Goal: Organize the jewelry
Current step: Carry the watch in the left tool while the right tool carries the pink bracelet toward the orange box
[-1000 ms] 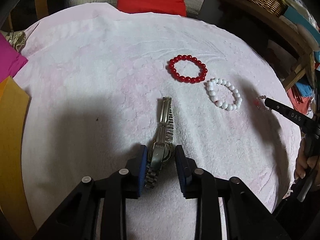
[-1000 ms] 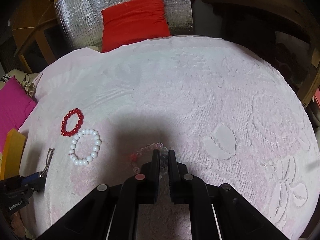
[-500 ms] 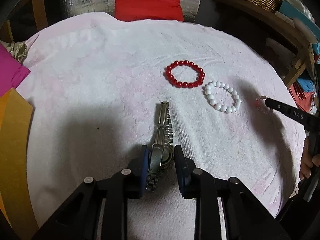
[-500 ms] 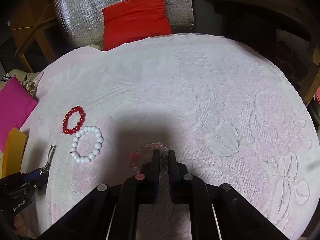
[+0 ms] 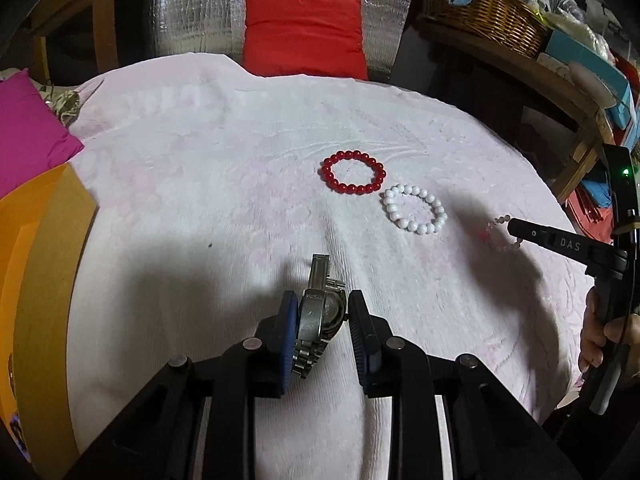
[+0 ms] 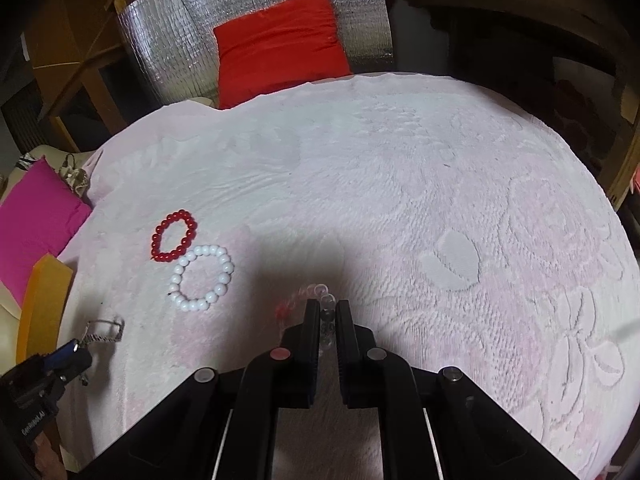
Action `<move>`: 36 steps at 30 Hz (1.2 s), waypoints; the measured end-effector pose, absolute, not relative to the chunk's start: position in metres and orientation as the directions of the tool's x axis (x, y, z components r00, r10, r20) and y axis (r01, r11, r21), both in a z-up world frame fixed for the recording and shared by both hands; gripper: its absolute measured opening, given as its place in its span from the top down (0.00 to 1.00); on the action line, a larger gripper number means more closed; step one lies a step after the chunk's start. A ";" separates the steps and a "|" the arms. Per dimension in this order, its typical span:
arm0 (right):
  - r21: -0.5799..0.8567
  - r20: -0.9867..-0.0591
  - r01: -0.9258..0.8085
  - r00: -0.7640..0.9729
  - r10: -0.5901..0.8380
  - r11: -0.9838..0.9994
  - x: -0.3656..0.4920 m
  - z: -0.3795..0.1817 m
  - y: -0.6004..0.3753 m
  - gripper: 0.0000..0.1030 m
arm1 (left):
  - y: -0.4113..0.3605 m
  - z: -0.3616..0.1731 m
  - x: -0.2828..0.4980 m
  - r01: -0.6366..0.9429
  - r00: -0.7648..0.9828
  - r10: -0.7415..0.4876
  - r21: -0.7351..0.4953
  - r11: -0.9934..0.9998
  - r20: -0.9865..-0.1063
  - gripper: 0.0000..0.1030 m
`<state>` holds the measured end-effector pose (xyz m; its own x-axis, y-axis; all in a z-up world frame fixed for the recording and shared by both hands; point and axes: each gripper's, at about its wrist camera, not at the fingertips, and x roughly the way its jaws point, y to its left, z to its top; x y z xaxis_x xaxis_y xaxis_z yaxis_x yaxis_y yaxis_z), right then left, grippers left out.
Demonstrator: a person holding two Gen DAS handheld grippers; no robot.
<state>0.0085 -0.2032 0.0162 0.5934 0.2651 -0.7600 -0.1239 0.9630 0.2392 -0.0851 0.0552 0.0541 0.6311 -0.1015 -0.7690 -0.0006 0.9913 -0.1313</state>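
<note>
Left gripper (image 5: 322, 314) clamps the steel watch (image 5: 320, 312), apparently just off the pink cloth (image 5: 240, 160) near its front edge. Right gripper (image 6: 328, 314) pinches the clear bead bracelet (image 6: 320, 300). Red bracelet (image 5: 354, 172) and white bracelet (image 5: 414, 209) sit mid-cloth, almost touching.

You see a pale pink cloth (image 6: 400, 184) with a raised flower pattern. The bead bracelet (image 5: 354, 177) on it is glossy red; the one beside it (image 5: 415, 208) is plain white. The third bracelet (image 6: 320, 300) has clear beads with a red spot. The watch (image 5: 320, 312) is silver steel. Your left gripper (image 5: 322, 316) is black with blue pads (image 5: 289, 320). The far cushion (image 5: 304, 36) is red, the side cushion (image 5: 28, 128) magenta, the board (image 5: 40, 248) orange-brown.
</note>
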 end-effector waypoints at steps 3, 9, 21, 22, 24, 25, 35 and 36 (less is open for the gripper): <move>0.240 -0.756 -0.123 0.599 0.265 0.963 0.002 0.018 -0.204 0.92 | 0.054 0.055 -0.097 -0.011 0.642 -0.088 -0.124 0.992 -0.761 0.74; 0.235 -0.752 -0.128 0.605 0.264 0.964 -0.015 0.018 -0.202 0.92 | 0.053 0.058 -0.121 -0.041 0.660 -0.044 -0.095 0.995 -0.750 0.74; 0.297 -0.750 -0.148 0.575 0.327 0.943 -0.070 0.010 -0.179 0.92 | 0.077 0.087 -0.162 -0.136 0.676 0.048 -0.060 0.989 -0.736 0.74; 0.302 -0.749 -0.153 0.573 0.334 0.941 -0.075 0.010 -0.176 0.92 | 0.081 0.091 -0.166 -0.146 0.680 0.059 -0.057 0.988 -0.731 0.74; 0.306 -0.742 -0.170 0.574 0.347 0.937 -0.086 0.012 -0.167 0.92 | 0.088 0.102 -0.173 -0.173 0.690 0.089 -0.044 0.984 -0.718 0.74; 0.309 -0.739 -0.182 0.572 0.357 0.933 -0.090 0.014 -0.162 0.92 | 0.091 0.107 -0.176 -0.184 0.693 0.102 -0.037 0.982 -0.713 0.74; 0.296 -0.693 -0.345 0.564 0.449 0.891 -0.122 0.063 -0.088 0.92 | 0.130 0.159 -0.219 -0.291 0.749 0.224 -0.006 0.957 -0.624 0.74; 0.292 -0.685 -0.364 0.566 0.459 0.885 -0.125 0.069 -0.079 0.92 | 0.134 0.165 -0.225 -0.301 0.753 0.233 -0.007 0.954 -0.615 0.74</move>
<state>-0.1246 -0.0788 0.0689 0.5658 0.4588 -0.6851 -0.3637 0.8846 0.2920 -0.2246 0.1339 0.1647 0.7533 0.2331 -0.6149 -0.3006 0.9537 -0.0067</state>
